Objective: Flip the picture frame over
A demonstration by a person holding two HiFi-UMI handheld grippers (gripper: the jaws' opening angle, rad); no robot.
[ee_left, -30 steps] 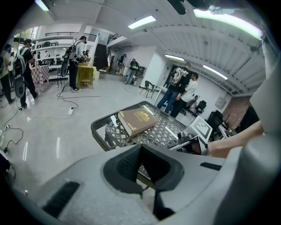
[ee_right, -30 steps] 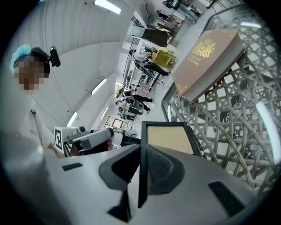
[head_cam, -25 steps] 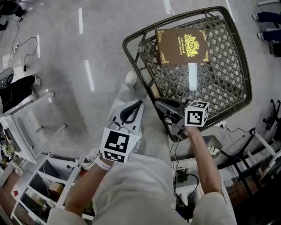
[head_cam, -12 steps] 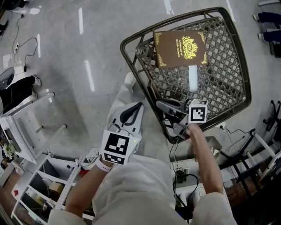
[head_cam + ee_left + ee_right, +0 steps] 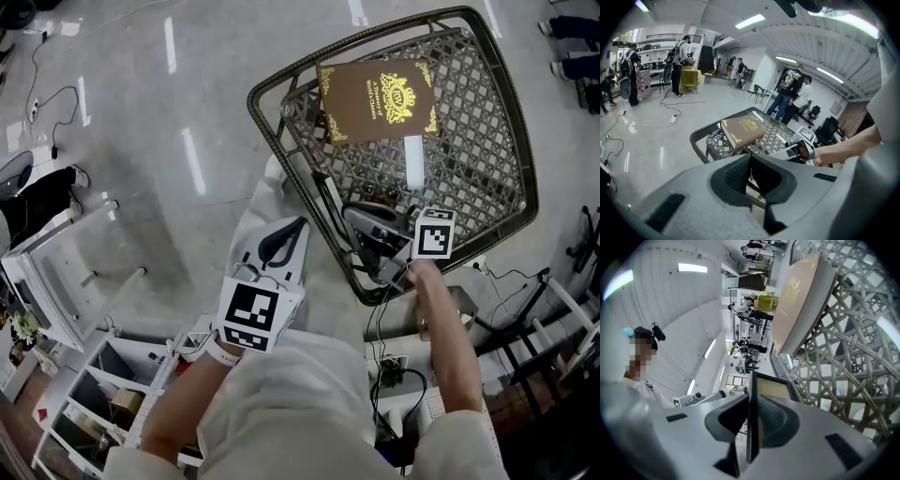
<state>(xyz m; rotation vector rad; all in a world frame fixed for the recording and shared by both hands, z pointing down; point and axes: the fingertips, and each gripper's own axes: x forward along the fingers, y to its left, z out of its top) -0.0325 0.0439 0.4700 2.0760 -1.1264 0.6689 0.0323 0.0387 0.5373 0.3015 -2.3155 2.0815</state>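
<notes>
The right gripper (image 5: pixel 753 401) pinches the frame (image 5: pixel 751 430) edge-on, its flat side running along the jaws, over the table's (image 5: pixel 265 127) near rim. The left gripper (image 5: pixel 751 161), jaws pressed together on nothing, hangs well apart, so I judge the right does the turning.

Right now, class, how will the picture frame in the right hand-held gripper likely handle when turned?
The picture frame probably stays stiff: its thin edge runs straight between the pads of the right hand-held gripper. Pinched near one edge, it may pivot or slip. It looks light, a slim panel.
</notes>
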